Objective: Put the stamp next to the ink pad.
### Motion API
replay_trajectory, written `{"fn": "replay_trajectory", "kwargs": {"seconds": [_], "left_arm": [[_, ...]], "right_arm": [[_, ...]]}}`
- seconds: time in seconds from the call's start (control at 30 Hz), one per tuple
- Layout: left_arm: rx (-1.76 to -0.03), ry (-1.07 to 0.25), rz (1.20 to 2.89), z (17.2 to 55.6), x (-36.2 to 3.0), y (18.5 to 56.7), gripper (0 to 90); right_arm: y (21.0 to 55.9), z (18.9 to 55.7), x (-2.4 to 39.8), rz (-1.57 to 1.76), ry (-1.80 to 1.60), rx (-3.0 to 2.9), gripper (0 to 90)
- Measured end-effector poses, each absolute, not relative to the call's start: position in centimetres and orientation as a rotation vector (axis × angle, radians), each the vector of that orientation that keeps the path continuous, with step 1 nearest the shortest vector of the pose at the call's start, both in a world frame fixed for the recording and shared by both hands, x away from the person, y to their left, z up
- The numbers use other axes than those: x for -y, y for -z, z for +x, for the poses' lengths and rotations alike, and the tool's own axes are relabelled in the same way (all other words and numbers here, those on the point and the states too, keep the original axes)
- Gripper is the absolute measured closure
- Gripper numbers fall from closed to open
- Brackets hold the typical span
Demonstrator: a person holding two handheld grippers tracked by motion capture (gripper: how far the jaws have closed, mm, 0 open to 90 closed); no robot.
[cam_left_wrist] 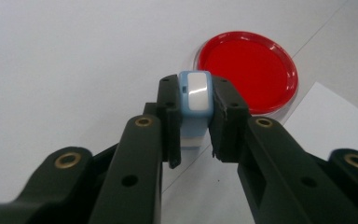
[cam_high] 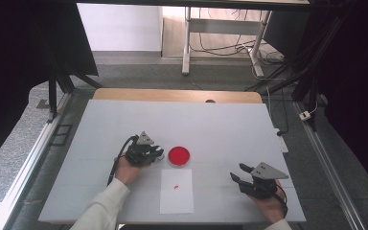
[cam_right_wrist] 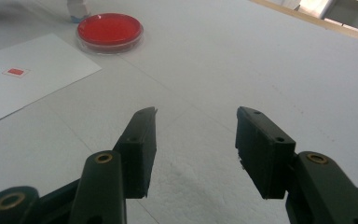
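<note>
At the lower right of the high view, the right gripper (cam_high: 239, 173) is held above the white table (cam_high: 220, 124) with its jaws spread wide and nothing between them (in the right gripper view only bare table is seen in the gap). Left of it, at lower centre, a white paper sheet (cam_high: 177, 190) bearing a small red mark (cam_high: 176, 186) is laid flat. Farther up, a red dish (cam_high: 178, 155) is seen just beyond the sheet. At centre left, the left gripper (cam_high: 159, 153) is closed on a small blue-and-white block (cam_left_wrist: 195, 93), held upright just beside the dish
</note>
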State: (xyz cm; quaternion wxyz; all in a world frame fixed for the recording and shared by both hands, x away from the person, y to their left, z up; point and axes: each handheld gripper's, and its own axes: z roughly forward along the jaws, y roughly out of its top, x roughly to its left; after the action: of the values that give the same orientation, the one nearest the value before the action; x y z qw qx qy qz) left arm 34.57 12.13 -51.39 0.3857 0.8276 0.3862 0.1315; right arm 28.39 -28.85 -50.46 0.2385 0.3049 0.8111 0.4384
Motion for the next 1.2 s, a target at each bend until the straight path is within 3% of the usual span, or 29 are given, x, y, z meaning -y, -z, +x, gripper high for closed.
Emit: {"fn": "replay_trajectory", "kwargs": {"seconds": [0.17, 0.43, 0.53, 1.2], "left_arm": [[-0.981, -0.339, 2.104, 34.5, -12.1, 51.4, 73.5], [-0.978, -0.366, 2.033, 33.9, -12.5, 50.5, 42.7], [-0.969, -0.365, 2.008, 33.2, -13.2, 49.8, 36.3], [-0.959, -0.403, 1.953, 26.3, -19.1, 49.6, 32.0]], "right_arm": [[50.4, 28.3, 28.9, 0.842, -1.202, -2.214, 47.2], [50.4, 28.3, 28.9, 0.840, -1.208, -2.210, 47.0], [50.4, 28.3, 29.0, 0.843, -1.205, -2.211, 46.9], [50.7, 29.0, 30.3, 0.852, -1.233, -2.229, 45.3]]}}
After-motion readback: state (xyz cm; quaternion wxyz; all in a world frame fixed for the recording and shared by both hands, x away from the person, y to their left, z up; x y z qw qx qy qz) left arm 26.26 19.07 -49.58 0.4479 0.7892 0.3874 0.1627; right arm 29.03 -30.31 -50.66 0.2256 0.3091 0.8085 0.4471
